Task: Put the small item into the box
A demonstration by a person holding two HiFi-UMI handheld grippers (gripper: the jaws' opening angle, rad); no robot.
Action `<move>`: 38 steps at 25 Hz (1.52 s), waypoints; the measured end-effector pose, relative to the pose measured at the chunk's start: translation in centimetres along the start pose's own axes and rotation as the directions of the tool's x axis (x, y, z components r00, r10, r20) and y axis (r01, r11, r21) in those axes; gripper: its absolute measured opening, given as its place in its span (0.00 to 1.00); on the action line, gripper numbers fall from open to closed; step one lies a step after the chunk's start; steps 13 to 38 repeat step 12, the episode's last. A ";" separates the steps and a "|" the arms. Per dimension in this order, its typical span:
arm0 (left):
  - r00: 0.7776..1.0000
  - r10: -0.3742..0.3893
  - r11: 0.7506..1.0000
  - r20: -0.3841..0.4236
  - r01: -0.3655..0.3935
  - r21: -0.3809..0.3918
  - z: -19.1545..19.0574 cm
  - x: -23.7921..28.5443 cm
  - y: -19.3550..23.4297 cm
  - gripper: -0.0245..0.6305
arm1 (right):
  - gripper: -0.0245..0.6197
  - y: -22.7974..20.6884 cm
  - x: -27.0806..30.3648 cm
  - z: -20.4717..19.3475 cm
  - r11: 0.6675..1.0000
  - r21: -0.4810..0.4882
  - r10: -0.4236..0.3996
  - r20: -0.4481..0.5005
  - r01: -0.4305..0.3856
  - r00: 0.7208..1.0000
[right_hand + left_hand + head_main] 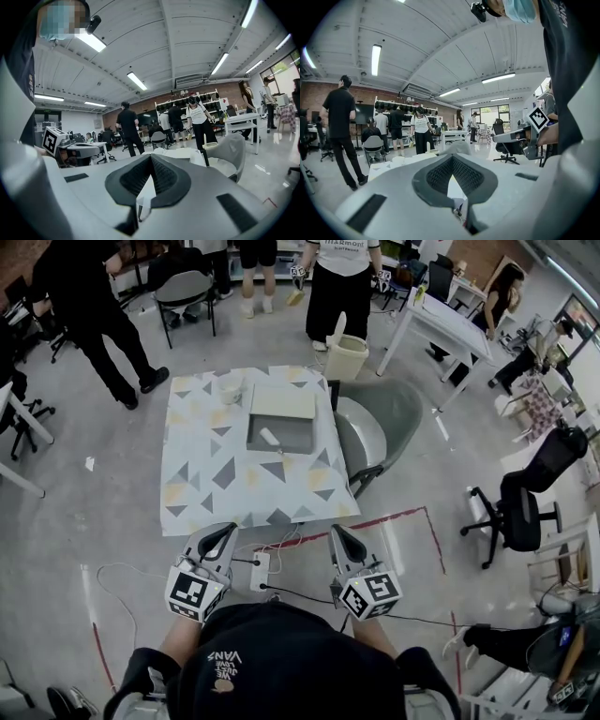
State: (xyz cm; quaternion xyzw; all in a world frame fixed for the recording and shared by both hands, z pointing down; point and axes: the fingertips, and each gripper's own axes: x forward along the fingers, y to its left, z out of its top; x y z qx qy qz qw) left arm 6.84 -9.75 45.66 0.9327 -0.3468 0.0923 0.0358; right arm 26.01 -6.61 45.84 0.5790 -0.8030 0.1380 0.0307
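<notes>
Small item (269,437), pale and short, lies inside the open box (298,434) at the upper middle of the bench (216,474). By my reckoning the placing step looks done. Left hand-held gripper (221,534) and right hand-held gripper (341,538) hang at the frame's bottom, off the bench, jaws pressed together on nothing. Any further pick would call for reaching forward and parting the jaws.

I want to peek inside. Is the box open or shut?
Open: the lid lies flipped back, a small white item showing inside.
</notes>
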 end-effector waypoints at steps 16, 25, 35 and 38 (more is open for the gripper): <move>1.000 0.009 1.000 -0.003 -0.009 -0.003 0.0 0.3 0.2 0.05 | 0.04 -0.3 0.7 -0.3 1.000 0.002 0.004 0.000 -0.004 1.000; 1.000 0.009 1.000 -0.003 -0.009 -0.003 0.0 0.3 0.2 0.05 | 0.04 -0.3 0.7 -0.3 1.000 0.002 0.004 0.000 -0.004 1.000; 1.000 0.009 1.000 -0.003 -0.009 -0.003 0.0 0.3 0.2 0.05 | 0.04 -0.3 0.7 -0.3 1.000 0.002 0.004 0.000 -0.004 1.000; 1.000 0.009 1.000 -0.003 -0.009 -0.003 0.0 0.3 0.2 0.05 | 0.04 -0.3 0.7 -0.3 1.000 0.002 0.004 0.000 -0.004 1.000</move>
